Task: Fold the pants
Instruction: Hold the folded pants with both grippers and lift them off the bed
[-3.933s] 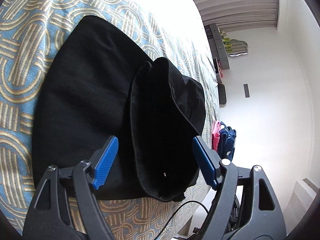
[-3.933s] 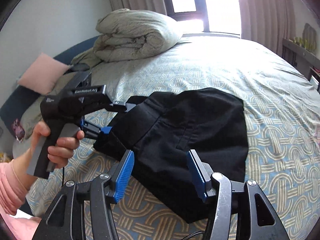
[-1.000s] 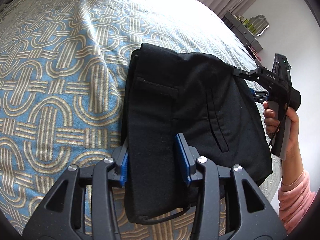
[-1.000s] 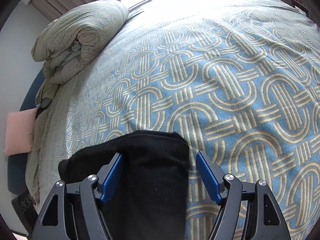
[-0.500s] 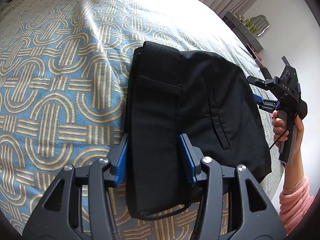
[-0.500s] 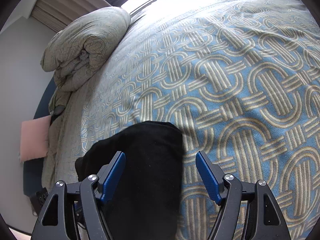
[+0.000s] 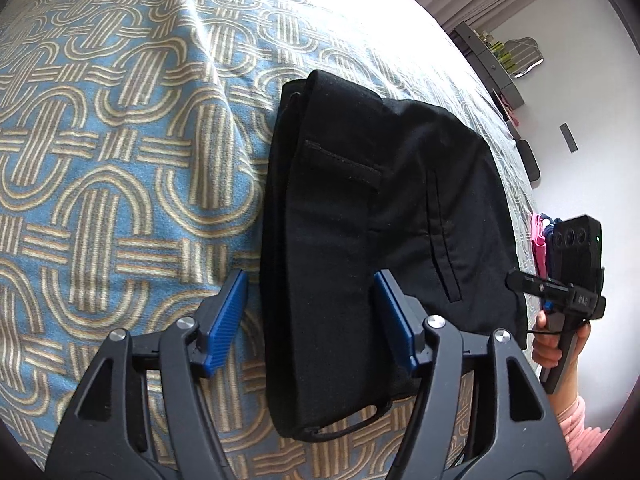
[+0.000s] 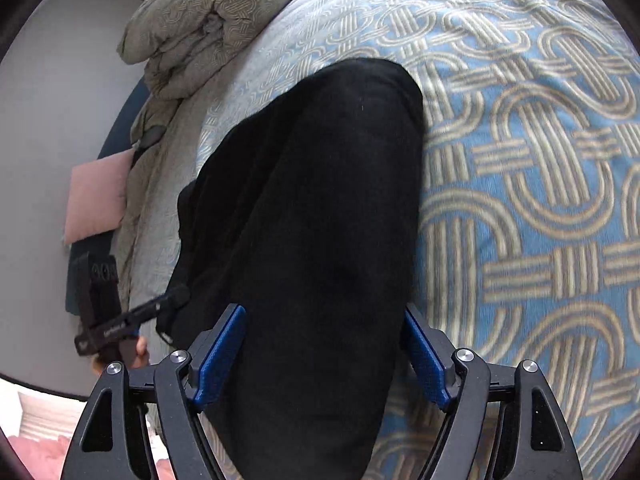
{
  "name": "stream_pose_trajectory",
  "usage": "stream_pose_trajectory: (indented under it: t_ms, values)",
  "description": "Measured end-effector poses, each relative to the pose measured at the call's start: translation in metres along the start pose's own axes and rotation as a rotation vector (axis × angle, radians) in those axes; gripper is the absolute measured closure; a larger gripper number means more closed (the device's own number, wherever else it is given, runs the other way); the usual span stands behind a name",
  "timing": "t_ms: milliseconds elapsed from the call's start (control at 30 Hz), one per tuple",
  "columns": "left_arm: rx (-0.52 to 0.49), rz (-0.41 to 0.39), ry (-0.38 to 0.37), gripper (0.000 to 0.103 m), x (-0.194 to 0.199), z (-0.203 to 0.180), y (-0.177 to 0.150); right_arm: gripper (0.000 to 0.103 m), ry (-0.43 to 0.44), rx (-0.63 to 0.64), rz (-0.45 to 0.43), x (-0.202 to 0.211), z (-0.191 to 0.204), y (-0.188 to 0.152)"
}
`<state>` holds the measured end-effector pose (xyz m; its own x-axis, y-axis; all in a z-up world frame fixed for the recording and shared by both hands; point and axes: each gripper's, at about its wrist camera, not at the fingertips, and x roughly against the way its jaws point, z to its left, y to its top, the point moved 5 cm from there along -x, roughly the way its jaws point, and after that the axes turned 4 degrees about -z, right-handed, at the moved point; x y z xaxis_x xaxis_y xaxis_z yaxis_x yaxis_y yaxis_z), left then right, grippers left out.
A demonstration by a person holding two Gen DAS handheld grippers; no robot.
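The black pants (image 7: 360, 216) lie folded into a compact stack on the blue patterned bedspread (image 7: 100, 160). My left gripper (image 7: 312, 320) is open, its blue pads on either side of the near end of the fold, not gripping it. In the right wrist view the pants (image 8: 312, 208) fill the middle, and my right gripper (image 8: 324, 352) is open with its pads astride the near end. The right gripper also shows in the left wrist view (image 7: 568, 292), beside the pants' right edge; the left gripper shows in the right wrist view (image 8: 120, 320).
A rolled grey duvet (image 8: 208, 24) lies at the head of the bed, with a pink cushion (image 8: 96, 196) beside it. A shelf and curtains (image 7: 492, 52) stand by the far wall. Pink and blue items (image 7: 540, 236) sit past the bed's right edge.
My left gripper has opened wider and let go of the pants' end. My right gripper has drawn back and turned, so more of the folded pants shows.
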<state>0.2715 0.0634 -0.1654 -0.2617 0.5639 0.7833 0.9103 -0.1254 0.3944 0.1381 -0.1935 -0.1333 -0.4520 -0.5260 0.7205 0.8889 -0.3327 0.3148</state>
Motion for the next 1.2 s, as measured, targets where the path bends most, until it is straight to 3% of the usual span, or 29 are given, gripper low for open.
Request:
stream_pose_trajectory:
  t_ms: [233,500,633,900,1100,1200]
  values:
    - [0.023,0.022,-0.026,0.037,-0.008,-0.002,0.013,0.022,0.086,-0.079,-0.035,0.014,-0.007,-0.031]
    - [-0.04,0.017,-0.056,0.044,-0.016,-0.012,0.018,0.022,0.079,-0.151,-0.08,0.005,-0.013,0.0]
    - [-0.029,0.018,-0.091,0.056,-0.009,-0.006,0.018,0.022,0.069,-0.155,-0.093,-0.004,-0.011,0.011]
    - [-0.006,-0.004,-0.094,0.047,-0.004,0.001,0.012,0.021,0.038,-0.1,-0.099,-0.004,-0.006,0.01]
    - [0.004,-0.015,-0.221,0.045,-0.002,0.016,0.008,0.017,-0.002,-0.031,-0.105,-0.009,0.004,0.009]
    - [0.079,-0.023,-0.334,0.045,0.0,0.031,0.01,0.006,0.016,-0.016,-0.104,-0.014,0.009,0.011]
